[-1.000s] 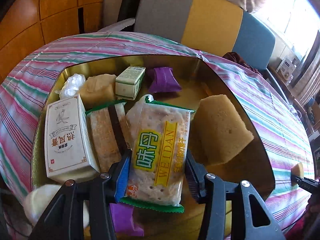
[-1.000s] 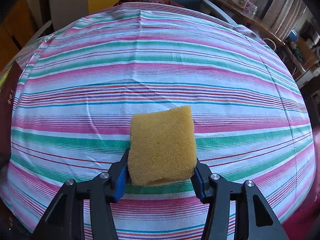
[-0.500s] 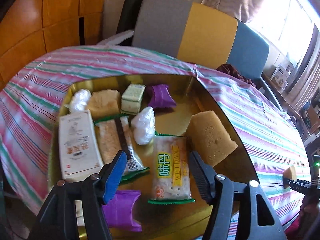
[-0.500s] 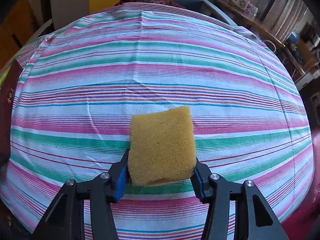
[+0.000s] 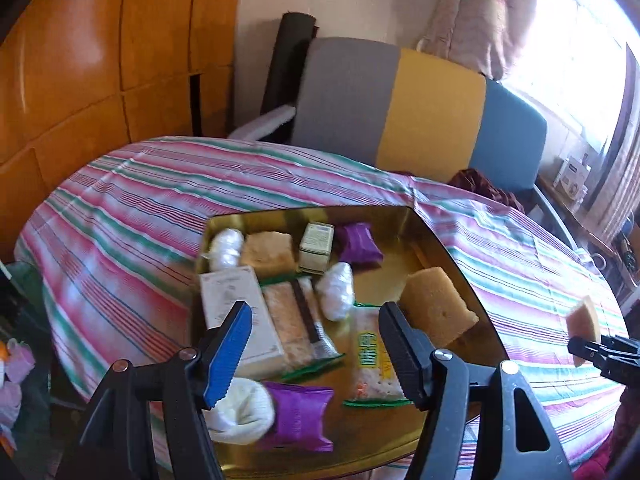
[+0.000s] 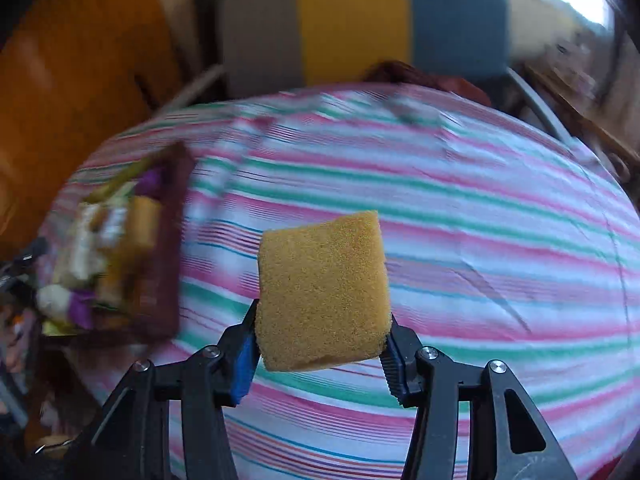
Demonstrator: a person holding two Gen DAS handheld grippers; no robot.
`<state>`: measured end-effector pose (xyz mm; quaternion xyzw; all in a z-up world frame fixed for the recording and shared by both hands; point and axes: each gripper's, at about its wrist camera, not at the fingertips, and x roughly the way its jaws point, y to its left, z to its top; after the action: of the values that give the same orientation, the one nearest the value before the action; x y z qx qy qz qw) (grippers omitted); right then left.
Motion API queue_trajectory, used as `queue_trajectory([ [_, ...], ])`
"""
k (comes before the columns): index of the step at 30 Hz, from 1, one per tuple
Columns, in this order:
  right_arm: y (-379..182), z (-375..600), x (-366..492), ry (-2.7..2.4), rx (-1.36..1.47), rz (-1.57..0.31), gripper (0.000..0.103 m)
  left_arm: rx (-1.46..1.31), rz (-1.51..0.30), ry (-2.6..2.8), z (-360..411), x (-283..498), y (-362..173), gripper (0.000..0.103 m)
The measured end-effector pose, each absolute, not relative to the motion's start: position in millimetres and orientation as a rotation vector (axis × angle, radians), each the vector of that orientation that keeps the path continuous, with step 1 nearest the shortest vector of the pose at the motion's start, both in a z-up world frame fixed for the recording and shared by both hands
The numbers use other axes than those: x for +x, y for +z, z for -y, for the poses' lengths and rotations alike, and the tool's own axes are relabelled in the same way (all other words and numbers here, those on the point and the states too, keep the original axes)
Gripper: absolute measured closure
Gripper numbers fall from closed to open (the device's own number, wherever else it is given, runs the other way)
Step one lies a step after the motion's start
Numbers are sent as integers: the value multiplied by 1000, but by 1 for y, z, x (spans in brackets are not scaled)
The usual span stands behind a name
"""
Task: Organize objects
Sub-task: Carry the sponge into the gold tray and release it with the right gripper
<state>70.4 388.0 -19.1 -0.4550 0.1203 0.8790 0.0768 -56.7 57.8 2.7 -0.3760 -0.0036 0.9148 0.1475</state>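
Note:
A gold tray (image 5: 400, 216) on the striped tablecloth (image 5: 140, 208) holds a cracker packet (image 5: 370, 356), a yellow sponge block (image 5: 436, 306), a white box (image 5: 236, 304), purple packets (image 5: 300, 412) and other wrapped snacks. My left gripper (image 5: 314, 312) hovers above the tray's near end. Its jaws are opening and nothing is between them. My right gripper (image 6: 320, 320) is shut on a second yellow sponge (image 6: 322, 288), held in the air above the cloth. That sponge (image 5: 586, 322) also shows at the right edge of the left wrist view. The tray (image 6: 168, 272) lies blurred to the right gripper's left.
A grey, yellow and blue chair back (image 5: 420, 100) stands behind the table. Wooden cabinet doors (image 5: 100, 60) fill the left. A bright window and cluttered shelf (image 5: 576, 176) are at the right. Bare striped cloth (image 6: 480, 220) stretches right of the tray.
My left gripper let go of the cracker packet, opened and rose back from the tray. My right gripper lifted the sponge off the cloth and swung left, bringing the tray into its view.

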Motion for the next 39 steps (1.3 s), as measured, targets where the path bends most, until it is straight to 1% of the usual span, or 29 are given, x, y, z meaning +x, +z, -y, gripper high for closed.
queue_trajectory([
  [5,-1,-285,27,2881,-1423,-200,49,-1077,31,2671,-41,-55,7,36],
  [9,-18,-230,-1,2935,-1549,-20,49,-1064,15,2740,-28,-53,8,36],
  [12,-39,-214,-21,2893,-1656,38,49,-1065,31,2757,-20,-54,6,36],
  [14,-52,-212,-30,2856,-1686,66,49,-1058,37,2767,-17,-54,6,30],
  [17,-69,-211,-39,2804,-1730,98,48,-1045,74,2764,-15,-52,5,29],
  [21,-83,-212,-43,2743,-1743,180,47,-1013,73,2785,-17,-48,8,27],
  [22,-81,-211,-42,2751,-1730,180,45,-1011,76,2787,-17,-48,9,27],
  [25,-74,-214,-39,2794,-1711,94,24,-1009,74,2801,-19,-47,12,27],
  [31,-61,-219,-28,2843,-1609,14,18,-1013,66,2845,-19,-43,17,27],
  [39,-53,-224,-10,2849,-1467,-144,15,-957,-41,2912,-25,-27,21,27],
])
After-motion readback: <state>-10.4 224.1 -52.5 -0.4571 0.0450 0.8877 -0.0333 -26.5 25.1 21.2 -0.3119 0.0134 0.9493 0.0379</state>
